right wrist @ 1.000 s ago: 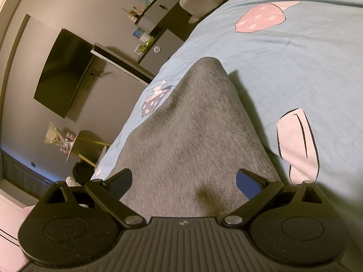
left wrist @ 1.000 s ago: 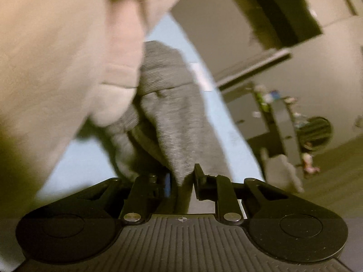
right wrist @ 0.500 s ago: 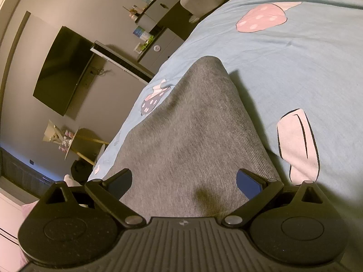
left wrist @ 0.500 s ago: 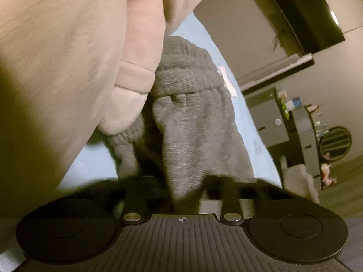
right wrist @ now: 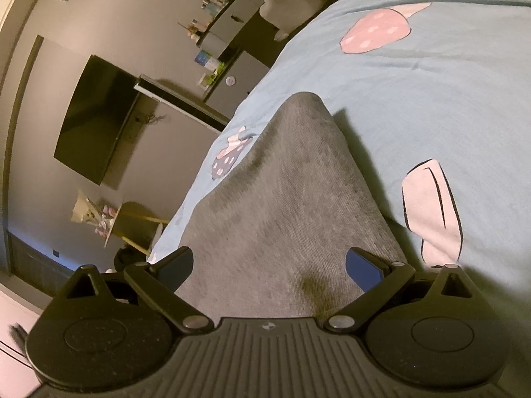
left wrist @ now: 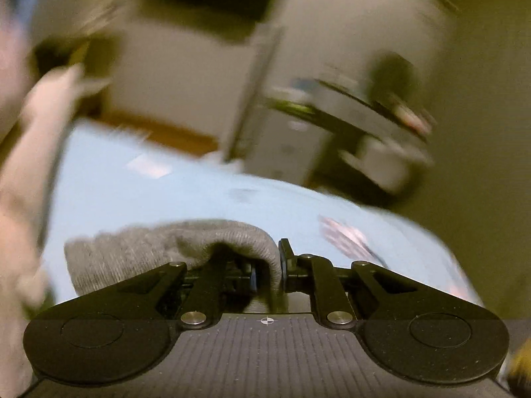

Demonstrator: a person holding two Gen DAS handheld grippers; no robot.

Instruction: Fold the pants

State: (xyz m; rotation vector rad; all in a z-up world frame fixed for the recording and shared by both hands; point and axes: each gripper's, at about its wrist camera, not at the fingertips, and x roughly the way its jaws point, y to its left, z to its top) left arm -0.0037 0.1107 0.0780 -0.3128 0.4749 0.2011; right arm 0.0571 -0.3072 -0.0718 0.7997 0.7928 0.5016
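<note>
Grey pants [right wrist: 285, 212] lie on the blue bedsheet [right wrist: 431, 99]; one edge bunches in your left gripper [left wrist: 267, 265], clamped on the fabric. Right gripper [right wrist: 268, 265] is spread wide over the cloth, gripping nothing. Carry the pinched edge across low and taut. No containers visible.

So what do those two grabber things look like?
Both are black plastic. The left gripper and the right gripper each have a ribbed grey body, two round discs, silver screws and jointed black arms. The right one's fingers carry dark blue pads.
</note>
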